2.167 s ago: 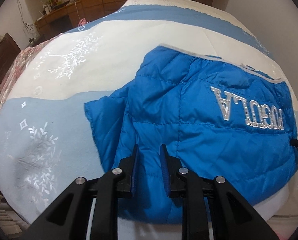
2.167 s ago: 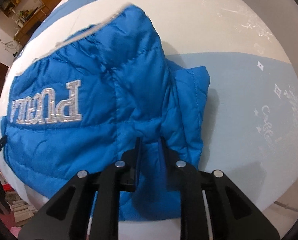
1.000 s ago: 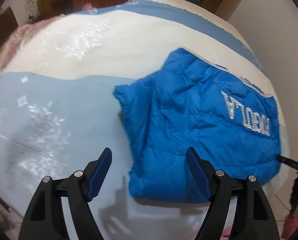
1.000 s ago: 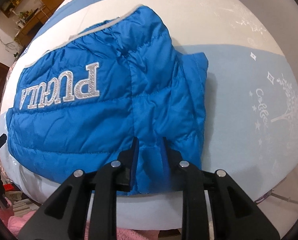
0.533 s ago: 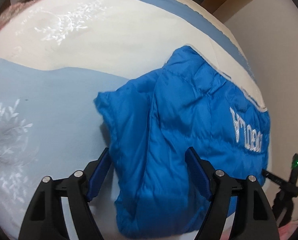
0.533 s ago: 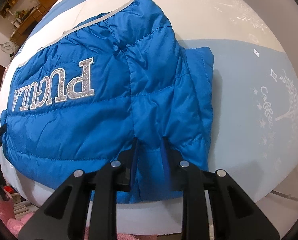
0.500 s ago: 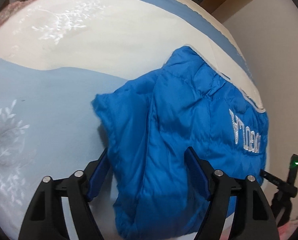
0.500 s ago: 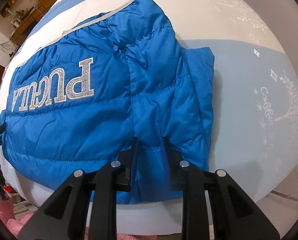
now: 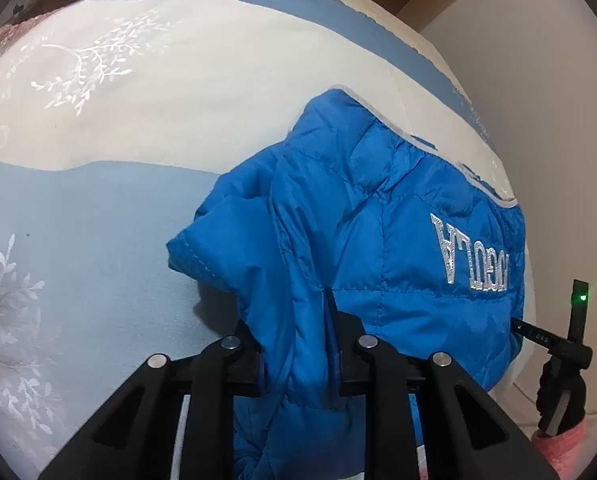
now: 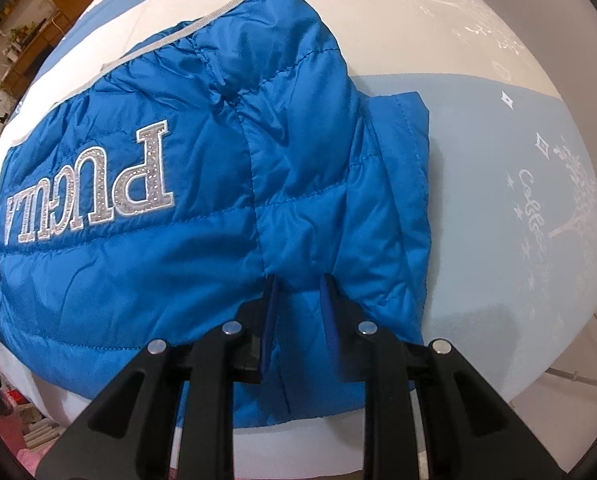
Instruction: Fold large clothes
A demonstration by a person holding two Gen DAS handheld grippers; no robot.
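A bright blue quilted puffer jacket (image 9: 378,248) with silver lettering lies folded on a bed with a blue and cream cover (image 9: 98,200). My left gripper (image 9: 294,320) is shut on the jacket's near left edge, and the cloth bulges between the jaws. In the right wrist view the same jacket (image 10: 178,220) fills the left and middle. My right gripper (image 10: 294,300) is shut on its near right edge, by the folded sleeve (image 10: 398,200).
The bed's near edge (image 10: 538,368) runs just in front of both grippers. A pale wall (image 9: 538,80) stands on the bed's right side. Wooden furniture (image 10: 38,20) stands at the far end of the room. A black device with a green light (image 9: 578,312) is at the right.
My left gripper was open beside the jacket, moved in over its near edge and has shut on it. My right gripper has kept its hold on the jacket throughout.
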